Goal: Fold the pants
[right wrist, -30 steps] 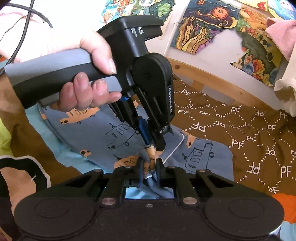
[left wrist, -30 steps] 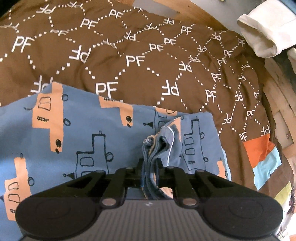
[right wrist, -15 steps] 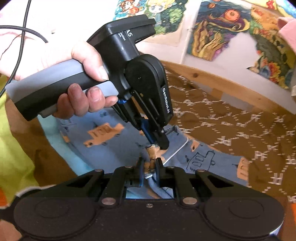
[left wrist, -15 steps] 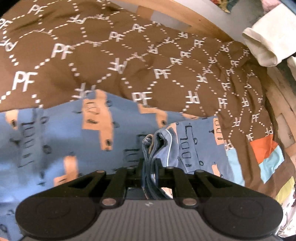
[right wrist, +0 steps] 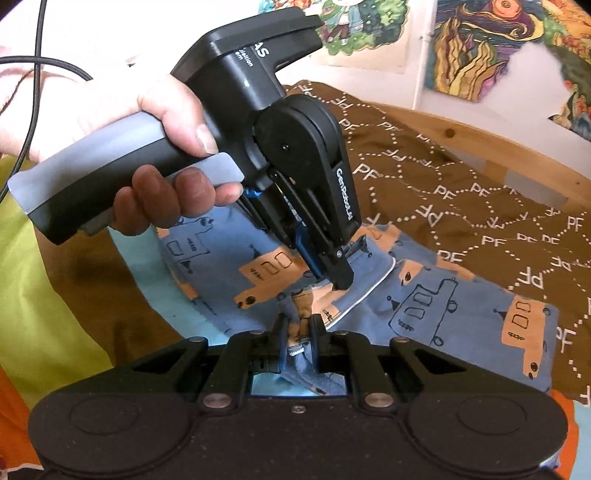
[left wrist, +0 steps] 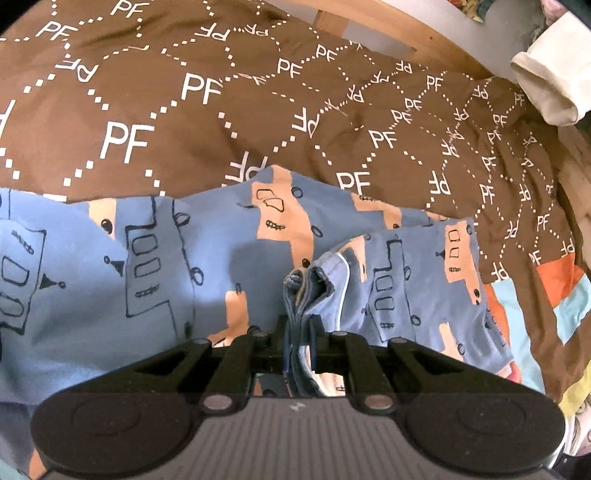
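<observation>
The blue pants (left wrist: 155, 273) with orange and black train prints lie on the brown bedspread (left wrist: 258, 110). My left gripper (left wrist: 299, 325) is shut on a bunched edge of the pants, several layers thick, with a white-piped hem beside it. My right gripper (right wrist: 300, 325) is shut on another bunched bit of the pants (right wrist: 461, 314). In the right wrist view the left gripper (right wrist: 338, 280) shows close ahead, held in a hand, its fingertips pinching the cloth right next to mine.
A wooden bed rail (left wrist: 388, 33) runs along the far side. A cream cloth roll (left wrist: 550, 88) lies at the far right. Colourful patches (left wrist: 561, 295) lie at the right. Posters (right wrist: 480, 55) hang on the wall. A yellow-green patch (right wrist: 55, 295) lies at the left.
Both grippers have carried the held pants edge onward over the spread-out pants. The folded flap now lies further across, and the left view sits closer to the bedspread.
</observation>
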